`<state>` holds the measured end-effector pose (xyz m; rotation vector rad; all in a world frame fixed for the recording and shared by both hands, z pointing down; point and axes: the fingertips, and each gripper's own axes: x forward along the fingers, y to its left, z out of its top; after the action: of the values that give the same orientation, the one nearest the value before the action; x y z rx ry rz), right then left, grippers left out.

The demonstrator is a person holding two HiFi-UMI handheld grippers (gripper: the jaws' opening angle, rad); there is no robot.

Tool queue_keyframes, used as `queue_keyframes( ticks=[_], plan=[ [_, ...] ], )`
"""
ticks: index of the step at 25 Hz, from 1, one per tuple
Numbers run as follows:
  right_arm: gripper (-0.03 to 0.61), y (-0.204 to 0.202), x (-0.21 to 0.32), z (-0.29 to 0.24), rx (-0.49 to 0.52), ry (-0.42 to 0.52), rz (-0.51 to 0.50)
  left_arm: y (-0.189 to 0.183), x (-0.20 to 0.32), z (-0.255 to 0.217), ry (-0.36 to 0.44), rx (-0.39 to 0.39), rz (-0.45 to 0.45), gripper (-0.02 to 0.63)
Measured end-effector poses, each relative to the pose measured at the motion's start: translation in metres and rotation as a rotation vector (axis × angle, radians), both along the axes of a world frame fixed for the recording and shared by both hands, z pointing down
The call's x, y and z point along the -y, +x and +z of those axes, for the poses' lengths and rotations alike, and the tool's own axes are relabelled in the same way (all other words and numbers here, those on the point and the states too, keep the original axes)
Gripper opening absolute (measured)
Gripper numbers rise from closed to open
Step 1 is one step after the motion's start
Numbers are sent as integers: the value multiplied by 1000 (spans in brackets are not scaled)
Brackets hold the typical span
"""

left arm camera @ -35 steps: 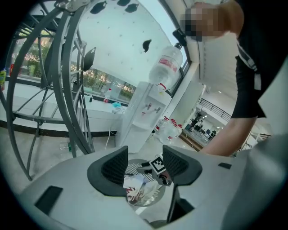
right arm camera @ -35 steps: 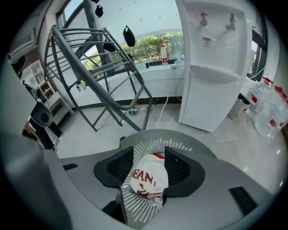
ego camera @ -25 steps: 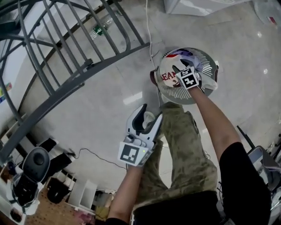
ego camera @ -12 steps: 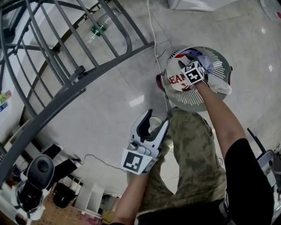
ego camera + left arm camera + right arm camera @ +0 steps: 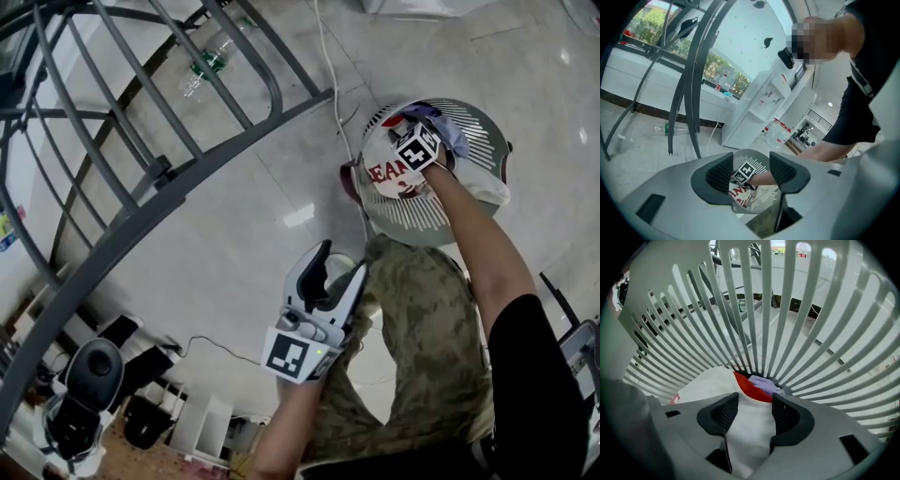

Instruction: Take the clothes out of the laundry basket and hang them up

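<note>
A round white slatted laundry basket (image 5: 489, 141) stands on the floor, holding a white garment with red letters (image 5: 387, 174) and a purple cloth (image 5: 452, 137). My right gripper (image 5: 754, 411) points steeply down inside the basket (image 5: 787, 310); its marker cube (image 5: 417, 148) shows above the clothes. Its jaws have just been opening, and a fold of the white garment (image 5: 750, 432) with a red edge (image 5: 747, 388) lies between them. My left gripper (image 5: 340, 264) hangs open and empty over the floor, nearer the person. It looks toward the basket (image 5: 757, 162).
A tall grey metal drying rack (image 5: 187, 159) curves across the left of the head view. A plastic bottle (image 5: 202, 67) and a white cable (image 5: 334, 89) lie on the pale floor. The person's camouflage trouser leg (image 5: 422, 309) is beside the basket. Dark gear (image 5: 84, 394) sits at bottom left.
The right gripper has sunk deeper into the basket onto the white garment. The left gripper has dropped lower and stays open.
</note>
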<state>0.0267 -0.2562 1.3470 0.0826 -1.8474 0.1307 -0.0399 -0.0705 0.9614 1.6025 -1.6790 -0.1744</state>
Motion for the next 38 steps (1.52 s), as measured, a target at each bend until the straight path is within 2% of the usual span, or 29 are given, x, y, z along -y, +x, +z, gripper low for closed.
queue_keyframes(
  ticks=[2, 5, 6, 7, 8, 15, 20, 27, 33, 38],
  plan=[
    [196, 0, -2, 3, 1, -2, -14, 8, 1, 1, 0, -13, 12, 219],
    [150, 0, -8, 5, 2, -7, -45, 23, 0, 2, -1, -27, 45, 219],
    [115, 1, -10, 4, 0, -2, -58, 27, -1, 3, -4, -31, 53, 219],
    [28, 2, -10, 2, -2, 10, -73, 30, -1, 4, -7, -36, 57, 219],
    [15, 3, -10, -1, 0, 25, -84, 32, -2, 4, -11, -41, 57, 219],
    [12, 25, -17, -54, 87, 62, -52, 25, -17, -13, -53, -49, 17, 219],
    [11, 36, -24, -127, 203, 74, -41, 25, -30, -41, -84, -44, 11, 219],
    [11, 56, -36, -250, 338, 54, -11, 30, -24, -97, -64, -20, 23, 219],
    [9, 81, -50, -360, 418, 86, -104, 30, -9, -140, -46, 16, 68, 219],
    [9, 95, -56, -447, 480, 134, -142, 24, -2, -178, -25, 62, 110, 219]
  ],
)
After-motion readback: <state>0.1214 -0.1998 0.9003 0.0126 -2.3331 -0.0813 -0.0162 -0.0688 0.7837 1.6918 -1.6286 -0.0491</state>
